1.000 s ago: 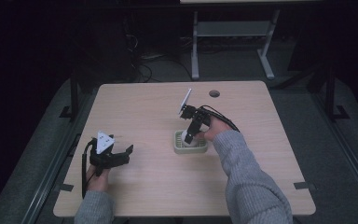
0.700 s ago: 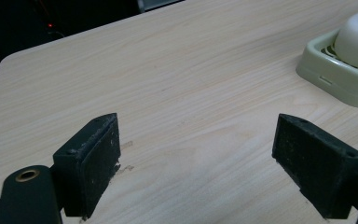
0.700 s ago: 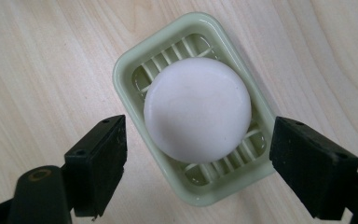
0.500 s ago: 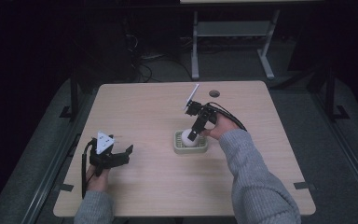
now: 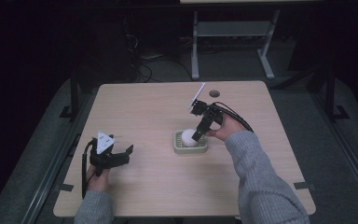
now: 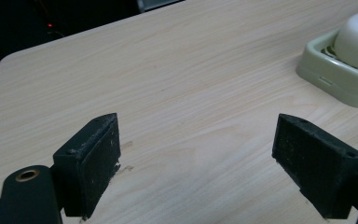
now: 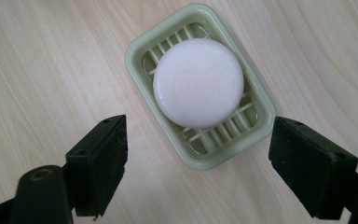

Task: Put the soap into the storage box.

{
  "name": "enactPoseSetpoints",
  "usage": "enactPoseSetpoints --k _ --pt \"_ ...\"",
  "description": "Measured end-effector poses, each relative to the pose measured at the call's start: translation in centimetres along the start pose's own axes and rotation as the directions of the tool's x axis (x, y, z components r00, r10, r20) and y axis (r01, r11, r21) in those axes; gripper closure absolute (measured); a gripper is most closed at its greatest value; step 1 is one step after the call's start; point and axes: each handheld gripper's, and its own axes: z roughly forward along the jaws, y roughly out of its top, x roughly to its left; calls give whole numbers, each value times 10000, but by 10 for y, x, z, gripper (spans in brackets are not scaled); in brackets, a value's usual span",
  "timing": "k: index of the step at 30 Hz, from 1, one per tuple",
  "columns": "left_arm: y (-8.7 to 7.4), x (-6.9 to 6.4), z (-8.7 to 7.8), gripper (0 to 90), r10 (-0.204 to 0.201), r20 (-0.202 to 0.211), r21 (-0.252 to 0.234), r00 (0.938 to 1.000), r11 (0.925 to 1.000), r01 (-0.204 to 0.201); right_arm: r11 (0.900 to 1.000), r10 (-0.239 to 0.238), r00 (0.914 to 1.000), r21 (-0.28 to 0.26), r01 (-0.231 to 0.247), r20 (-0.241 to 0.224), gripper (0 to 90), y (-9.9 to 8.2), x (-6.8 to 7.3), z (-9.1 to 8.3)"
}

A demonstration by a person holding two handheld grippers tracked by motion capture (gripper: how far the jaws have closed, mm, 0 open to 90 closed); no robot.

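Well to the left of the soap dish (image 5: 191,142), your left tongs (image 5: 121,156) rest low over the table (image 5: 158,186), spread wide and empty, apparently just parked. The round white soap (image 7: 198,83) lies in that dish. Your right tongs (image 7: 198,161) hover above it, jaws wide and holding nothing, seemingly lined up to straddle dish or soap.

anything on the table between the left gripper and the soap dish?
No. In the high view, bare wood runs from the left gripper to the soap dish. The left gripper view shows the same bare tabletop before its open jaws.
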Motion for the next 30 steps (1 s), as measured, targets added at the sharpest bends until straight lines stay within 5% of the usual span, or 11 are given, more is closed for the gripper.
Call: enactPoseSetpoints --k 30 --pt "0 -2 0 148 41 8 31 10000 10000 -41 9984 456 9990 -318 -457 -28 197 -43 -3 -11"
